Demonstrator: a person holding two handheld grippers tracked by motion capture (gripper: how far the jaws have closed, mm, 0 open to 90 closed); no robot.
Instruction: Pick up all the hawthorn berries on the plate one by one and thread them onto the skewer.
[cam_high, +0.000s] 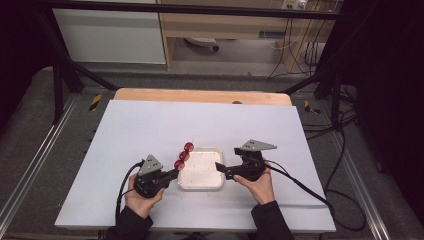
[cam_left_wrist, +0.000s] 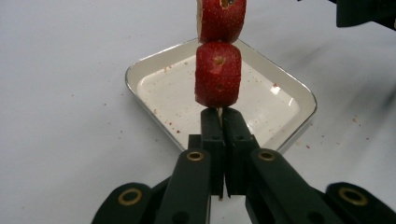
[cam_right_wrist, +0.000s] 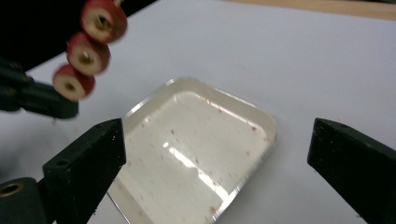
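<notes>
A thin wooden skewer (cam_high: 184, 155) carries three red fruit slices (cam_left_wrist: 218, 74) and slants up over the left edge of a white square tray (cam_high: 201, 184). My left gripper (cam_high: 175, 172) is shut on the skewer's lower end; its two jaws meet just below the lowest slice (cam_left_wrist: 218, 112). The same slices (cam_right_wrist: 87, 57) hang at the upper left of the right gripper view. My right gripper (cam_high: 220, 169) stands open at the tray's right edge, jaws wide apart over the tray (cam_right_wrist: 196, 154), with nothing between them.
The tray, speckled with small red crumbs (cam_left_wrist: 252, 74), lies on a white sheet (cam_high: 150, 120) that covers a wooden table (cam_high: 200, 95). Black cables (cam_high: 305, 187) trail from both grippers. Metal frame posts (cam_high: 60, 85) and floor rails flank the table.
</notes>
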